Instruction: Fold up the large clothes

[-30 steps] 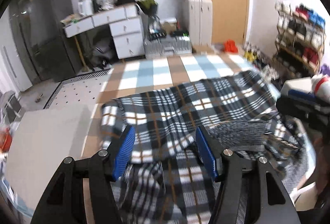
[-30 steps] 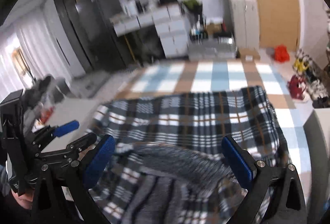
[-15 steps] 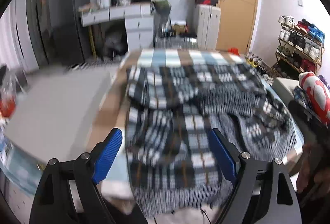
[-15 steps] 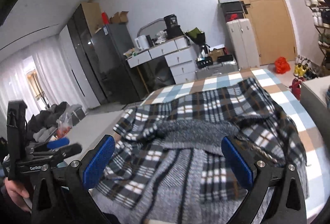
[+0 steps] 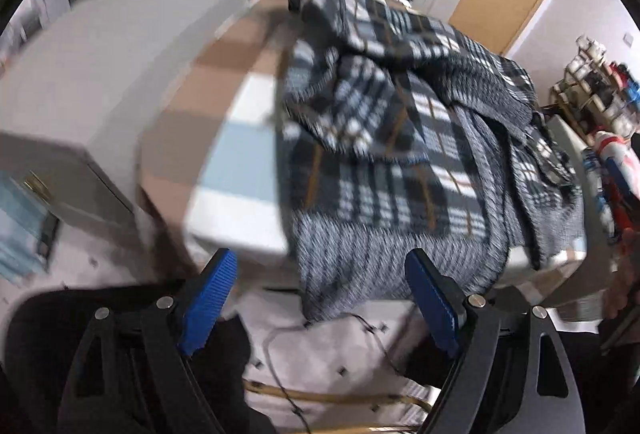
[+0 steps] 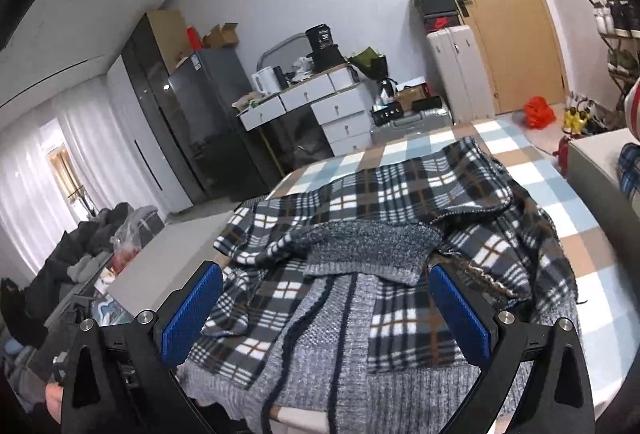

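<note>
A large plaid and grey-knit garment lies crumpled on a checked bed, its grey knit hem hanging over the near edge. It also shows in the left wrist view, blurred. My left gripper is open and empty, held below and in front of the bed's near edge, pointing downward. My right gripper is open and empty, just above the garment's near hem.
A grey cabinet stands left of the bed. A cable runs on the floor under the left gripper. Desk with drawers, fridge, suitcase and door lie beyond. Shoe rack at right.
Both grippers have pulled back from the garment toward the bed's near edge. The left gripper has tilted downward and swung left. Both stay open.
</note>
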{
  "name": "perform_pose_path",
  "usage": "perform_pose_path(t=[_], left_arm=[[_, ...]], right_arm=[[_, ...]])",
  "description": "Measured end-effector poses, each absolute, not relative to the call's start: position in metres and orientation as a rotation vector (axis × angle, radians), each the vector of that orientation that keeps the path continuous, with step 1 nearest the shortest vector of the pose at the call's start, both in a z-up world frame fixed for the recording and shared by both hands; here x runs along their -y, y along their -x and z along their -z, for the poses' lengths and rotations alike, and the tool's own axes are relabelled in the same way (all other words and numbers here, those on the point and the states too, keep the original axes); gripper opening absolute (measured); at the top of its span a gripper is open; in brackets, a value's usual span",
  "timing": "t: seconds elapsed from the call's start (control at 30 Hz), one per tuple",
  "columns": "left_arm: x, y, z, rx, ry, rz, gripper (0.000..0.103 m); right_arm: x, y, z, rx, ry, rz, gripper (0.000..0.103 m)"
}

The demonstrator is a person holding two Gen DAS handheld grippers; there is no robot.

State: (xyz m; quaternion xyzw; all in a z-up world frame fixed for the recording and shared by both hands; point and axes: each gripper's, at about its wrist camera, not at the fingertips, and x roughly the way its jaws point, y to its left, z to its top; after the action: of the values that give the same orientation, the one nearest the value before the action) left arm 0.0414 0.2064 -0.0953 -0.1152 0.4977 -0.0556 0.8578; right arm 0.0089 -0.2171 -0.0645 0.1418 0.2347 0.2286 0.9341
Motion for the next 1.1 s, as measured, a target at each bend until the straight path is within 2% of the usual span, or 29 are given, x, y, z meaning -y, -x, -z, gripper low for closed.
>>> perform_pose_path(t=[0.2, 0.33, 0.6, 0.63, 0.67, 0.7, 0.73, 0.77, 1.1], left_arm=[[-0.214, -0.045, 0.125, -1.113, 0.469, 0.134, 0.083], [-0.206, -0.05, 0.127, -1.105, 0.483, 0.159, 0.083], [-0.222, -0.053, 0.156, -1.12, 0.726, 0.256, 0.082], [-0.221, -0.052, 0.153, -1.111, 0.739, 0.283, 0.077], [-0.221, -0.05, 0.151, -1.102, 0.751, 0.306, 0.056], [-0.22, -0.048, 0.148, -1.11, 0.752, 0.32, 0.044], [-0.219, -0.047, 0.146, -1.124, 0.768, 0.348, 0.019], [-0.217, -0.048, 0.144, -1.127, 0.787, 0.381, 0.007], [-0.219, -0.052, 0.087, -1.034, 0.856, 0.496, 0.004]], right_arm=[[0.217, -0.005, 0.065, -0.478, -0.269, -0.471, 0.103], [0.22, -0.006, 0.064, -0.481, -0.293, -0.478, 0.103], [0.219, -0.002, 0.062, -0.472, -0.287, -0.491, 0.103], [0.218, -0.002, 0.062, -0.472, -0.284, -0.491, 0.103], [0.219, -0.002, 0.062, -0.472, -0.285, -0.492, 0.103], [0.219, -0.002, 0.062, -0.471, -0.286, -0.493, 0.103], [0.219, -0.002, 0.062, -0.473, -0.286, -0.491, 0.103], [0.219, -0.002, 0.062, -0.474, -0.289, -0.492, 0.103], [0.197, 0.004, 0.068, -0.539, -0.301, -0.618, 0.103]])
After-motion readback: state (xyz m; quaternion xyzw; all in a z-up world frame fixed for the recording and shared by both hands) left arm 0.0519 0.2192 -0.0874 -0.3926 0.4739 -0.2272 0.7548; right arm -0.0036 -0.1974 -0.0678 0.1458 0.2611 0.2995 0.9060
